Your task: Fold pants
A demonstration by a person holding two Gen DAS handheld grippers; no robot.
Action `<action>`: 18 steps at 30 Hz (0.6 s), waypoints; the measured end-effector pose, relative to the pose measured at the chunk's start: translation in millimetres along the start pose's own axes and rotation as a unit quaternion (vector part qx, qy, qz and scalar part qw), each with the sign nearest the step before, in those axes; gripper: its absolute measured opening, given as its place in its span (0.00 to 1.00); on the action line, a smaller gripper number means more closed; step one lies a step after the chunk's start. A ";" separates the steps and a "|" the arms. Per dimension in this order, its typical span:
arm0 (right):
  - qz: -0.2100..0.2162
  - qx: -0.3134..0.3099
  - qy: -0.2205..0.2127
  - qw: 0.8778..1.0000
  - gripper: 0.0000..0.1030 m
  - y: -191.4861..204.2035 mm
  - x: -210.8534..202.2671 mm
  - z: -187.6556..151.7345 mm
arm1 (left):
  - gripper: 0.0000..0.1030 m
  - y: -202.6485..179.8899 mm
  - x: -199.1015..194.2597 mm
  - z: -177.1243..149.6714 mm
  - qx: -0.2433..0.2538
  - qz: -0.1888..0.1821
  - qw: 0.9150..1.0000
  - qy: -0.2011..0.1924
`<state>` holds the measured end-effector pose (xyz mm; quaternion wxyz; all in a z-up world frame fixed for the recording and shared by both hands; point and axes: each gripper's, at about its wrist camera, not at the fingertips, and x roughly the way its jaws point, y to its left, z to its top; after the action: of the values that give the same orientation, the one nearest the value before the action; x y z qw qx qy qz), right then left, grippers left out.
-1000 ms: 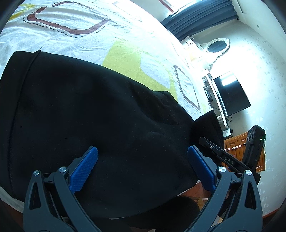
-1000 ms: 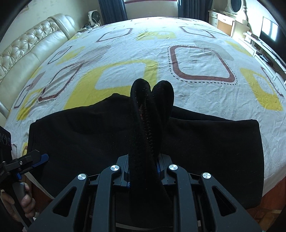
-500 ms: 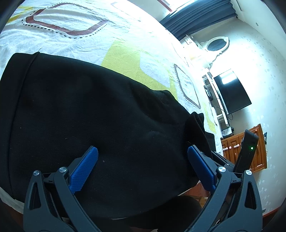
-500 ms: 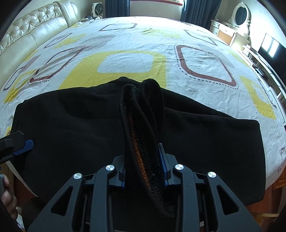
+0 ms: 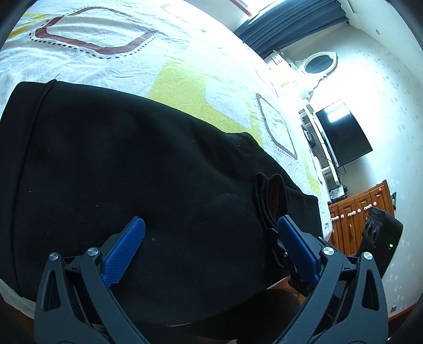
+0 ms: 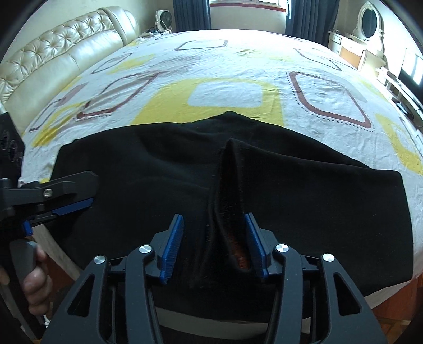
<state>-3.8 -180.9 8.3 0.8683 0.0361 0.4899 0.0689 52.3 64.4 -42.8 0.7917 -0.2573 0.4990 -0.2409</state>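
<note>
Black pants (image 6: 304, 190) lie spread across the near edge of a bed with a white, yellow and brown patterned sheet (image 6: 224, 79). They also fill the left wrist view (image 5: 119, 172). My right gripper (image 6: 214, 238) is open, its blue pads apart around a raised fold of the pants (image 6: 230, 185) that leans on the right pad. My left gripper (image 5: 211, 238) is open and empty, low over the pants near the bed edge. It also shows at the left of the right wrist view (image 6: 66, 201).
A tufted cream headboard (image 6: 53, 58) runs along the bed's left side. A dresser with an oval mirror (image 6: 370, 23), a wall TV (image 5: 341, 132) and a wooden cabinet (image 5: 357, 211) stand beyond the bed. My hand (image 6: 34, 277) holds the left gripper's handle.
My right gripper has opened and let go of the pinched fold of pants, which has sunk lower onto the bed. The left gripper stays open over the cloth.
</note>
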 end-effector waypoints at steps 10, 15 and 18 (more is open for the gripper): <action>0.182 0.080 0.013 0.980 0.57 -71.5 -54.7 28.8 | 0.97 2.2 0.5 -1.1 0.002 -0.004 1.000 -0.001; 0.149 0.191 -0.027 0.970 0.61 -211.1 -72.0 36.6 | 0.97 1.7 1.4 -1.6 0.006 -0.001 1.000 -0.001; 0.123 0.271 -0.037 0.954 0.61 -291.5 -61.8 22.0 | 0.97 0.6 2.3 -1.7 0.009 0.001 1.000 -0.002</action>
<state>8.0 -478.4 34.1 0.8282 0.3321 0.4498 0.0384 51.8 63.1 -45.3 0.7952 -0.2498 0.4954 -0.2445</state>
